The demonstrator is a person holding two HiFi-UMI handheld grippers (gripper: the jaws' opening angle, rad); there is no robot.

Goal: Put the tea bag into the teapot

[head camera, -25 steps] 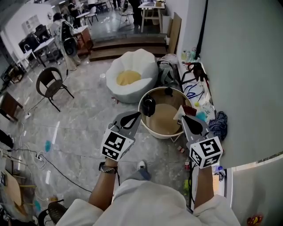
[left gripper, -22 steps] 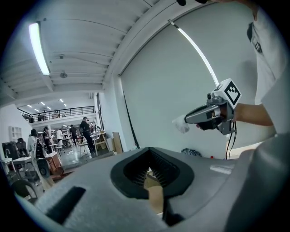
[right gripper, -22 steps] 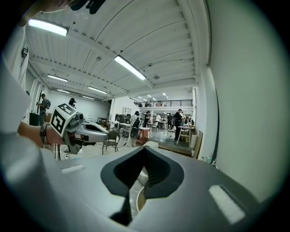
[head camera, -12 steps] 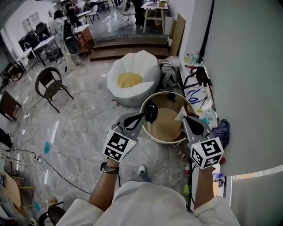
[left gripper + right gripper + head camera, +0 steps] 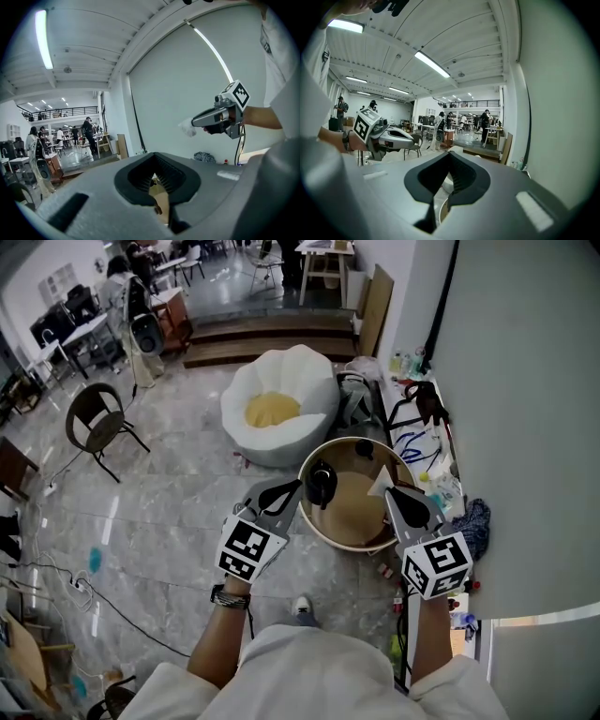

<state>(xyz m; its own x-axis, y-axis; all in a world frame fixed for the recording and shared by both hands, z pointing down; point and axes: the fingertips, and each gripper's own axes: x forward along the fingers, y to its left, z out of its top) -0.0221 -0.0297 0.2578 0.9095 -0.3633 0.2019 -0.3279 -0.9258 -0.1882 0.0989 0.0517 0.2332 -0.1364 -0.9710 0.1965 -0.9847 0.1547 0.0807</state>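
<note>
In the head view a black teapot stands at the left side of a small round wooden table. A small black piece lies at the table's far rim. My right gripper hangs over the table's right side, shut on a white tea bag. The left gripper view shows that gripper from the side with the tea bag at its tip. My left gripper is just left of the teapot, jaws together with nothing visible between them. The right gripper view shows it in mid-air.
A white beanbag with a yellow middle sits beyond the table. Clutter and cables line the grey wall on the right. A dark chair stands far left, steps lie behind, and a shoe is near the table.
The view has drifted a little, so the table sits slightly lower and to the right. Both grippers keep their places over it, and the tea bag stays in the right one.
</note>
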